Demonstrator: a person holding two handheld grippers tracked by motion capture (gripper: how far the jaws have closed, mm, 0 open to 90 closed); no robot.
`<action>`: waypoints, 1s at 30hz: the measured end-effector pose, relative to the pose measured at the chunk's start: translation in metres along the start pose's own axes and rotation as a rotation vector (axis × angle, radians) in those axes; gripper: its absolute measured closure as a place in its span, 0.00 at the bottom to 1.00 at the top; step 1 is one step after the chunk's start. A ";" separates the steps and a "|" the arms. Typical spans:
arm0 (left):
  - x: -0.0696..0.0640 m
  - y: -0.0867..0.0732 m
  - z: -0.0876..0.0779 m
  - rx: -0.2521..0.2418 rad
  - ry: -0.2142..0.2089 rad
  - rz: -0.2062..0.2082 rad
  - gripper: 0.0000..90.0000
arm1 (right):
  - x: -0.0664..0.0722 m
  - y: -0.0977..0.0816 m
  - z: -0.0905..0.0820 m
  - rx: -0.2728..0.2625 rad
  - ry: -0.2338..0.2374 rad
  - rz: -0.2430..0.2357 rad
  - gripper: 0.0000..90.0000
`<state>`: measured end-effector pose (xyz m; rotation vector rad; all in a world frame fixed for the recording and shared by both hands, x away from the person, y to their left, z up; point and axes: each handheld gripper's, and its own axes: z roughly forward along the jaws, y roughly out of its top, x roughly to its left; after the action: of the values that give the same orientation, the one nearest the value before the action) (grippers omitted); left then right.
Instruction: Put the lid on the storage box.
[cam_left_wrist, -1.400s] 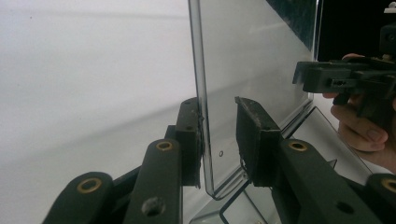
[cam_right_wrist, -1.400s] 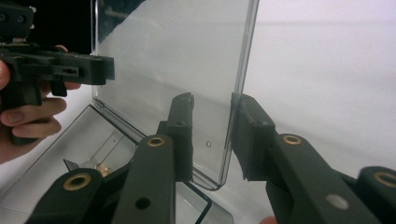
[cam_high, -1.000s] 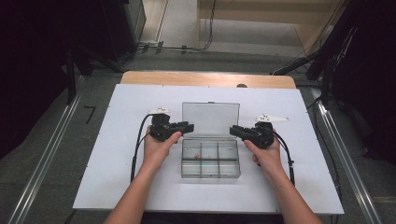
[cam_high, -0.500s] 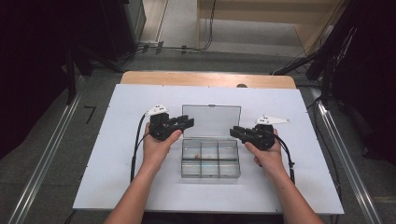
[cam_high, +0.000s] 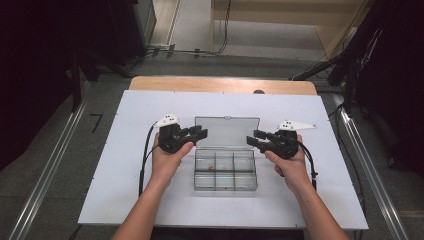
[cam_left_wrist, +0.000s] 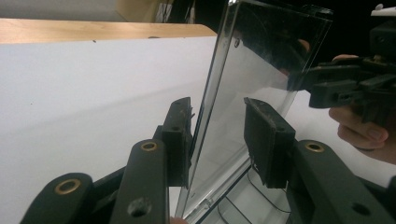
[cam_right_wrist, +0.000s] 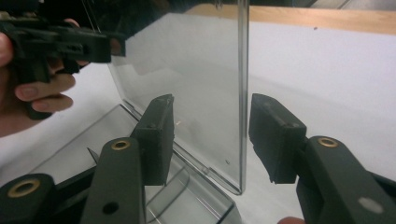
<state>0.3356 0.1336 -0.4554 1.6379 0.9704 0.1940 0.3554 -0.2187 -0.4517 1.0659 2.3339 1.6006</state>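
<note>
Clear plastic compartment box (cam_high: 225, 171) sits in the middle of the white rectangular table top (cam_high: 120, 165), between the person's two hands, with its clear hinged lid (cam_high: 227, 132) standing raised along the far side. A small reddish item (cam_high: 211, 166) lies in one of the far-left compartments; what it is cannot be made out.

On the left, the left gripper (cam_high: 196, 134) reaches in toward the lid's left edge. In the left gripper view that edge (cam_left_wrist: 212, 100) stands between the two black jaws: the left pad (cam_left_wrist: 180, 140) lies against or just beside the lid, while the right pad (cam_left_wrist: 266, 135) stands clear of it, so the jaws are part open and not clamped.

On the right, the right gripper (cam_high: 256, 138) reaches toward the lid's right edge. Its jaws have just been opening. In the right gripper view the lid's edge (cam_right_wrist: 243, 93) stands between the pads with a gap on each side, so nothing is gripped.

A bare wooden strip (cam_high: 220, 85) runs along the table's far edge.
</note>
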 end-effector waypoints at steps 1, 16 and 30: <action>0.000 0.000 0.000 0.001 0.000 0.001 0.68 | 0.001 0.002 -0.001 -0.007 0.002 -0.004 0.53; -0.007 -0.004 -0.006 0.007 -0.024 0.013 0.66 | 0.019 0.015 -0.010 -0.039 -0.008 -0.049 0.53; -0.010 -0.006 -0.007 0.026 -0.037 0.019 0.62 | 0.021 0.013 -0.015 -0.036 -0.019 -0.039 0.67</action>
<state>0.3222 0.1324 -0.4550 1.6694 0.9326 0.1643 0.3389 -0.2146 -0.4283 1.0169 2.2900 1.6053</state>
